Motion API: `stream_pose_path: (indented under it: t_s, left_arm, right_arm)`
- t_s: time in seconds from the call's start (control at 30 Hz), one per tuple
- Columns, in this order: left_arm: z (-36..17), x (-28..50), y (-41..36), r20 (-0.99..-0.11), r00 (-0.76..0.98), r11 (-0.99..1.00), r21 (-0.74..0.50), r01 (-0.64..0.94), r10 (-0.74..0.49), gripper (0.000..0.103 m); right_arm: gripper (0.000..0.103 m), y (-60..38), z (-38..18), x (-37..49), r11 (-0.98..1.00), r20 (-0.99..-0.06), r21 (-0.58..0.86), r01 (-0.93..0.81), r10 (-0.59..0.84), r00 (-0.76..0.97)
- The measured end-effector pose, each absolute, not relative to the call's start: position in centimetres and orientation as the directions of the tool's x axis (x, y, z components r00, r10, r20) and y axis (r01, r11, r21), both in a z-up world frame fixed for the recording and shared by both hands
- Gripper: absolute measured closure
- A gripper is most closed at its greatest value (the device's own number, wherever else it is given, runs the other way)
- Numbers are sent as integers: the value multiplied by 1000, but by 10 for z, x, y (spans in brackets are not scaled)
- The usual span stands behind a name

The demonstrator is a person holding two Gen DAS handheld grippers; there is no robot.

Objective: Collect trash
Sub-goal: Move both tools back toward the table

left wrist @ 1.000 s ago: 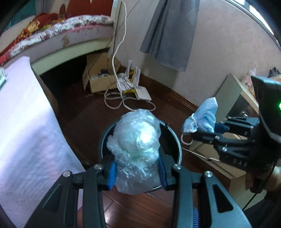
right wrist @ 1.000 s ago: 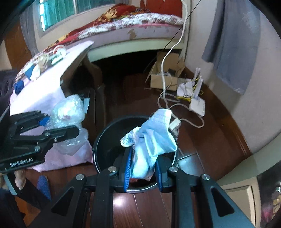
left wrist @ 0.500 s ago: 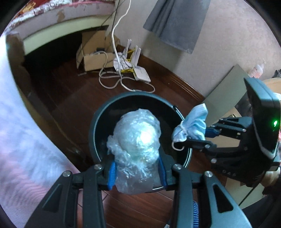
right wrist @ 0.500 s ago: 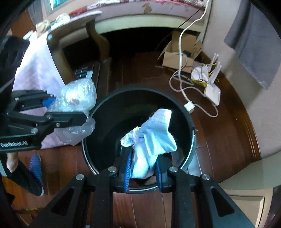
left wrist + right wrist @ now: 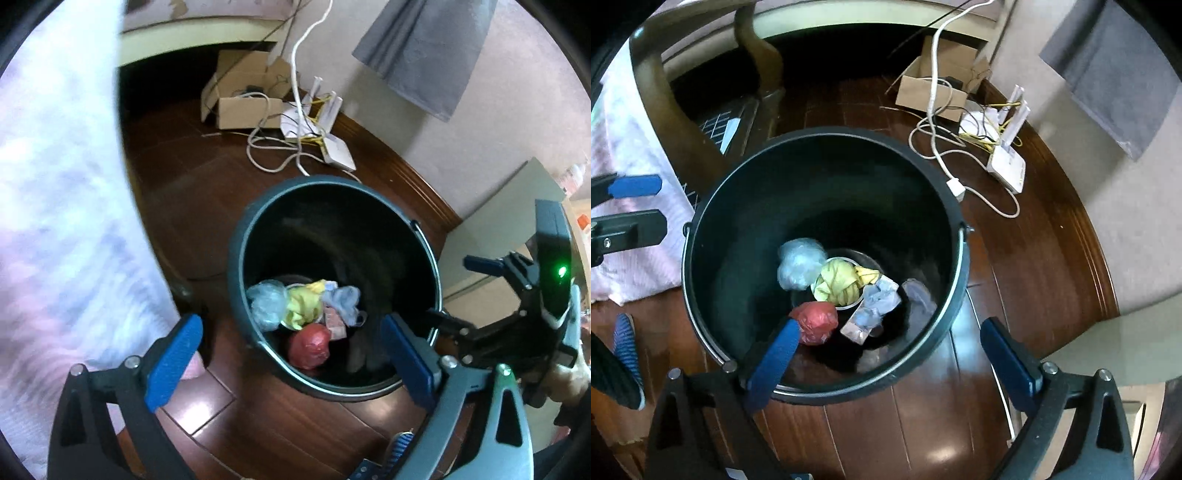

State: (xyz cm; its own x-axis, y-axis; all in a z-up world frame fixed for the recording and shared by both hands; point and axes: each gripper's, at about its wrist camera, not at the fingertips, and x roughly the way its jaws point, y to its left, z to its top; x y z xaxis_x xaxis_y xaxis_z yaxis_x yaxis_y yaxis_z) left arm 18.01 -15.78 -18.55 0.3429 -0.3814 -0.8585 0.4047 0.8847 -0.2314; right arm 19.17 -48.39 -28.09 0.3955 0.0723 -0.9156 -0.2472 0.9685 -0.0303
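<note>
Left tool [image 5: 291,347]: spread wide, emptied since a moment ago, above bucket [image 5: 236,258]. Clear plastic wad [image 5: 799,264]: now at bucket bottom, left of yellow scrap [image 5: 838,282] and red ball [image 5: 814,321]. Blue face mask [image 5: 877,306]: dropped inside too. Right tool [image 5: 886,354]: likewise spread, empty, over the rim.
</note>
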Motion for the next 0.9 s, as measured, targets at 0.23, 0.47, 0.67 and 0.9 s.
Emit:
stream_pose_path:
  t_s: [0.23,0.47,0.67,0.9]
  left_arm:
    - [-164,169,-144,-843,403,905,-201,375,-355,1]
    - [-149,160,-135,-835,430,912,-190,363,-344,1]
    - [-133,147,-128,-825,465,923,-166,346,-323,1]
    - [-98,127,-107,-790,525,928,-147,341,-318,1]
  right_arm:
    - [2,-485,-247,187,980,-895,-23,-199,68,440]
    - [1,-480,-217,175,985,-875,2,-172,85,477]
    - [0,-470,-188,161,985,-853,27,-173,113,509]
    - [0,-449,-153,147,981,-823,34,-191,136,552]
